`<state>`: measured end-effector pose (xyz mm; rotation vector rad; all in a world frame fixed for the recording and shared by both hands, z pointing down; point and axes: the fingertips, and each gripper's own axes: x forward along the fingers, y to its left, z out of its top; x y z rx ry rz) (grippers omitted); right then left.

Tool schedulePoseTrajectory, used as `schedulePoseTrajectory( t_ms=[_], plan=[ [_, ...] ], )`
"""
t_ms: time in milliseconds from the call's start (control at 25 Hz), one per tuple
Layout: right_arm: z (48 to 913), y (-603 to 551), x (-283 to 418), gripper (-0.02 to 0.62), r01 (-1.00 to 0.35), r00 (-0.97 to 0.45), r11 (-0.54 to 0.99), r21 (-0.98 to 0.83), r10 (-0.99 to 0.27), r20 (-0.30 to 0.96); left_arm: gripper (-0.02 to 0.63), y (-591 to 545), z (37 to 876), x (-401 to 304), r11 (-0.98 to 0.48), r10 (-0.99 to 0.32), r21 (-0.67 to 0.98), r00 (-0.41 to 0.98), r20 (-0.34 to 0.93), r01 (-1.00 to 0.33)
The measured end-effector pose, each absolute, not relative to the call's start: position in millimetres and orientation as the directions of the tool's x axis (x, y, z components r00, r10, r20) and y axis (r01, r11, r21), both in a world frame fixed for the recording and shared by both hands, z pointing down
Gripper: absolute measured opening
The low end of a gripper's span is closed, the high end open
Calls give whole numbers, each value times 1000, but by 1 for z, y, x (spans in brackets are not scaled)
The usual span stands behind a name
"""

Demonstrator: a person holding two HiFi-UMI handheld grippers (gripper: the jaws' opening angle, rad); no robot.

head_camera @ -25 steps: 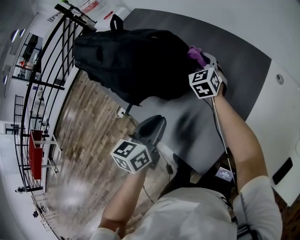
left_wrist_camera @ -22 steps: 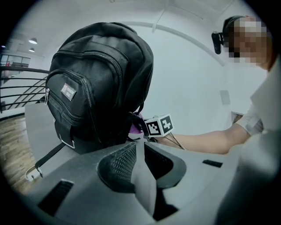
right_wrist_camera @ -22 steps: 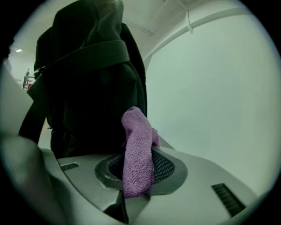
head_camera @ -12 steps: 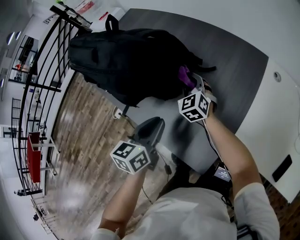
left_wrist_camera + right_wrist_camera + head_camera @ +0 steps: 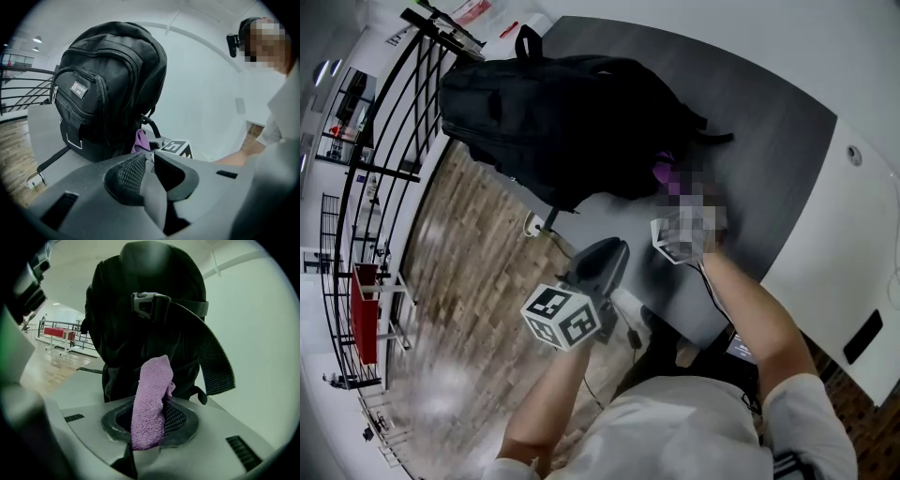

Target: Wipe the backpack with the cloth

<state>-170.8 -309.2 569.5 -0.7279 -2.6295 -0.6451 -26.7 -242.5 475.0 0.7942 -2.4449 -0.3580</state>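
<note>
**Backpack wipe: grippers and goods**

1. Right gripper (image 5: 152, 417). Jaws closed on the purple cloth (image 5: 151, 394), which is pinched between the pads with its free end standing up past the tips and folded over.
2. Backpack (image 5: 145, 310). Black, upright on the grey table (image 5: 77, 385), straight ahead of the right jaws and close enough to fill their view. Cloth tip up against its lower part (actual contact not clear). Strap (image 5: 206, 348) with buckle hanging above and to the right of the tips.
3. Left gripper (image 5: 151, 157). Jaws drawn almost together, only a slit at the tips, nothing between. Backpack beyond these jaws and to their left, pockets facing them, apart from the tips. Cloth just past the tips, at the backpack's foot.
</note>
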Motion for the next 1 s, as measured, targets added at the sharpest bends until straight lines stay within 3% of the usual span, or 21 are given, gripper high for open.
schedulePoseTrajectory(
  t_ms=[640, 1000],
  plan=[
    [601, -260, -128, 97, 616, -753, 733, 288, 439, 491, 41, -238, 476, -16, 790, -609, 402, -673, 420, -463],
    [604, -253, -136, 97, 704, -630, 709, 50, 590, 504, 41, -232, 481, -10, 794, -603, 401, -671, 431, -456]
  ],
)
